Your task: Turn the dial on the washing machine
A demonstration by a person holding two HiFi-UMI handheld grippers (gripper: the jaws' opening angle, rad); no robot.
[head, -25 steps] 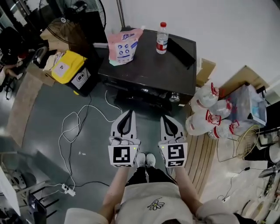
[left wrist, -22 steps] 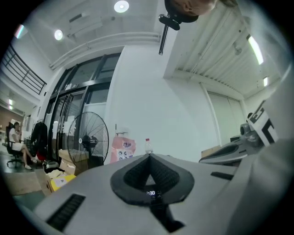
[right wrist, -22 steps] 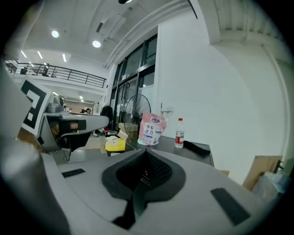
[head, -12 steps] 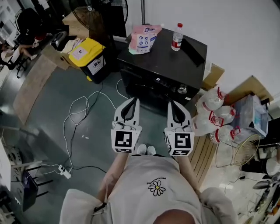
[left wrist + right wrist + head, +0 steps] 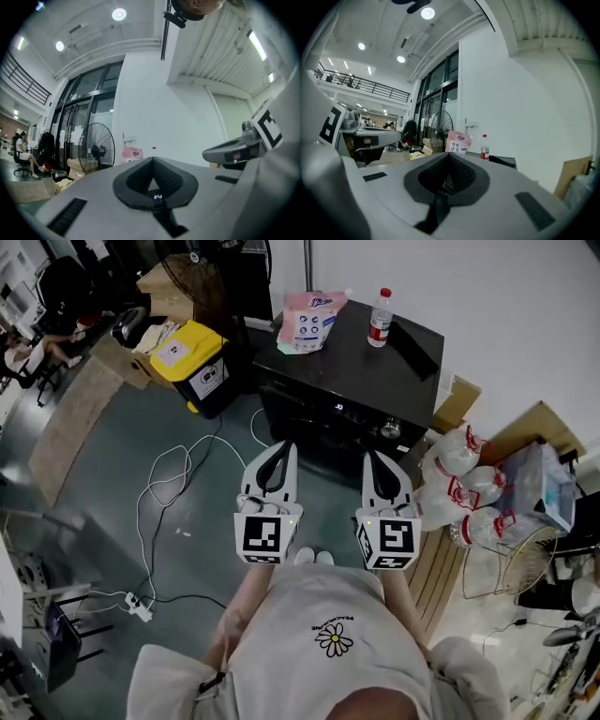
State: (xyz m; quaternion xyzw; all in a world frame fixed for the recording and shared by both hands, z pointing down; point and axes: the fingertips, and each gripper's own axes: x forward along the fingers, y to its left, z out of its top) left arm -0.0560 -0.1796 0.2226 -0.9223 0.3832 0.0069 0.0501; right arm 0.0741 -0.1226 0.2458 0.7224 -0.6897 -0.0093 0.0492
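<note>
The small silver dial (image 5: 391, 432) sits on the front panel of the black washing machine (image 5: 356, 381), near that panel's right end as the person (image 5: 323, 643) faces it. Both claws are held short of it and touch nothing. The left claw (image 5: 288, 448) is before the machine's left half and the right claw (image 5: 371, 457) is just below the dial. Each has its jaws pressed together at the tips with nothing between them.

On the machine's flat top stand a pink printed pouch (image 5: 309, 322) at the back left corner and a clear plastic bottle with a red cap (image 5: 379, 318) at the back edge. I cannot tell what the bottle holds. A flat black slab (image 5: 417, 351) lies along the top's right side.

Left of the machine is a black bin with a yellow lid (image 5: 192, 367), lid shut, with brown cardboard boxes (image 5: 159, 282) and a black floor fan (image 5: 211, 254) behind it. On the right, clear jugs with red caps (image 5: 455, 479) are heaped close against the machine's side — hemming in the space beside the right claw. Beyond them sits a clear plastic crate (image 5: 539, 474), and pale wooden slats (image 5: 433, 568) run along the floor below them.

A white cable (image 5: 173, 479) loops over the grey floor (image 5: 94, 474) left of the left claw, down to a white power strip (image 5: 139, 607). The strip of floor between the person and the machine's front is open.
</note>
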